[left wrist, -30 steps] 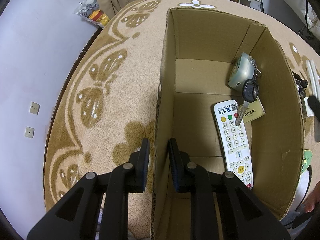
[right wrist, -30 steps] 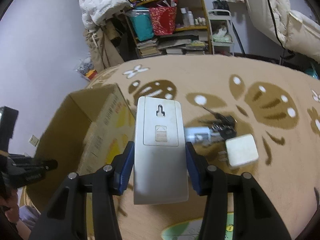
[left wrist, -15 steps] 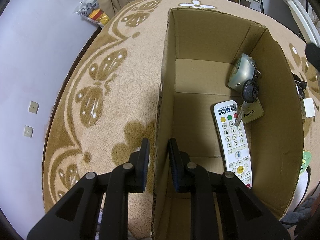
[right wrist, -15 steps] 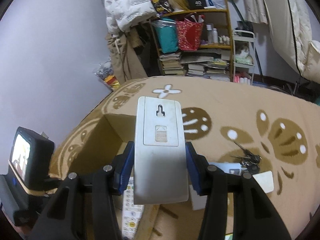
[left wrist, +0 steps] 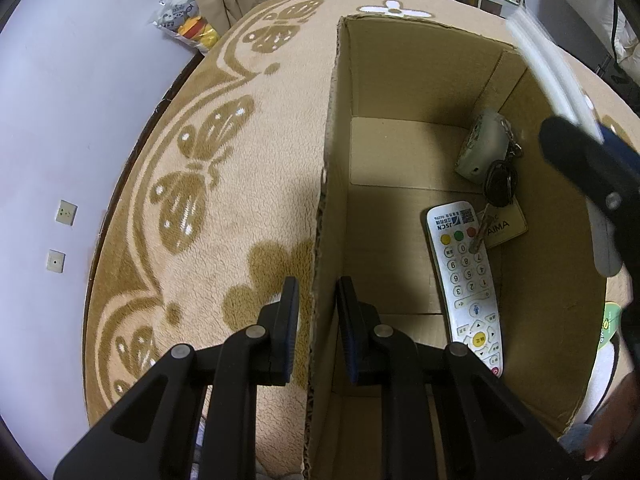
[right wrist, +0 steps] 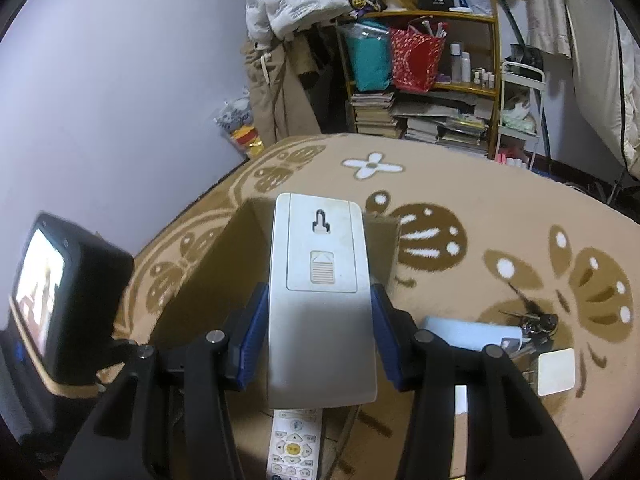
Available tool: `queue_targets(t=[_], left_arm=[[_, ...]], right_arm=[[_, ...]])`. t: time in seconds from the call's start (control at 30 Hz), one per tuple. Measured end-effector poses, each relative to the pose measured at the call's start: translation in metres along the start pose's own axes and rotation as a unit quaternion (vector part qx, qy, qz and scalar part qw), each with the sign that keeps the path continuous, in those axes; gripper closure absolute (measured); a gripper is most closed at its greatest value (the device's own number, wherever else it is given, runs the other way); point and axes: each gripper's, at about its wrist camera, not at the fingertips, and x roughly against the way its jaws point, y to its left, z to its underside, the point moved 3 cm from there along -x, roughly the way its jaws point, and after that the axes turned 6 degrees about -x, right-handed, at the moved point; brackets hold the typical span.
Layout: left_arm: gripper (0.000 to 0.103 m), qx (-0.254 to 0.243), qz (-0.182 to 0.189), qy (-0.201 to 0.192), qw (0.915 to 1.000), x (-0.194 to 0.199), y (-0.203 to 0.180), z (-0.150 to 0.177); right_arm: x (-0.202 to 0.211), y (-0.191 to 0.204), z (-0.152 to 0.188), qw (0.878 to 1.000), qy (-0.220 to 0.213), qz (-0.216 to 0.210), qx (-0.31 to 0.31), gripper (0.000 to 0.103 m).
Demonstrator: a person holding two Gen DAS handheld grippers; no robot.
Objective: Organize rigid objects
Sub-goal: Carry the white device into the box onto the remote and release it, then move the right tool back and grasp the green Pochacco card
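Box (left wrist: 420, 152) lay directly below my right gripper (right wrist: 318, 340), which was clamped on the grey remote (right wrist: 320, 300), long axis pointing forward; my left gripper (left wrist: 318, 320) pinched the box wall.

Cardboard box (left wrist: 420, 80): matt brown corrugated board, raw fluted edges. Carpet (left wrist: 248, 184): plush, fuzzy pile. White remote (left wrist: 466, 276): smooth plastic, rubbery buttons. Grey remote (right wrist: 320, 304): matt plastic back. Gripper fingers (right wrist: 250, 340): black plastic with blue pads.
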Motion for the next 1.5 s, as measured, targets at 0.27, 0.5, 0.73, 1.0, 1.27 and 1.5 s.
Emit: queue_targets(t=[0.27,0.5,0.73,1.0,1.27,1.5], left_arm=[[0.084,0.0,0.0,0.001,1.0,0.0,0.0,0.0],[0.084,-0.001,0.0,0.001,1.0,0.0,0.0,-0.002],[0.084,0.001,-0.001,0.0,1.0,-0.001,-0.001,-0.002],[0.084,0.001,-0.001,0.0,1.0,-0.002,0.0,-0.001],[0.084,0.001,-0.004,0.0,1.0,0.0,0.0,-0.001],[0.083,0.0,-0.008,0.0,1.0,0.0,0.0,-0.001]], right_arm=[[-0.012,0.005,0.005,1.0,0.018,0.009,0.013,0.05],[-0.011,0.006,0.012,0.999,0.015,0.01,0.03,0.057],[0.002,0.011,0.011,0.999,-0.009,0.022,0.041,0.057],[0.017,-0.009,0.005,0.999,-0.023,0.047,0.014,0.03],[0.025,-0.047,0.007,0.996,-0.004,0.077,-0.032,0.021],[0.038,-0.077,0.017,0.991,-0.015,0.12,-0.061,0.007]])
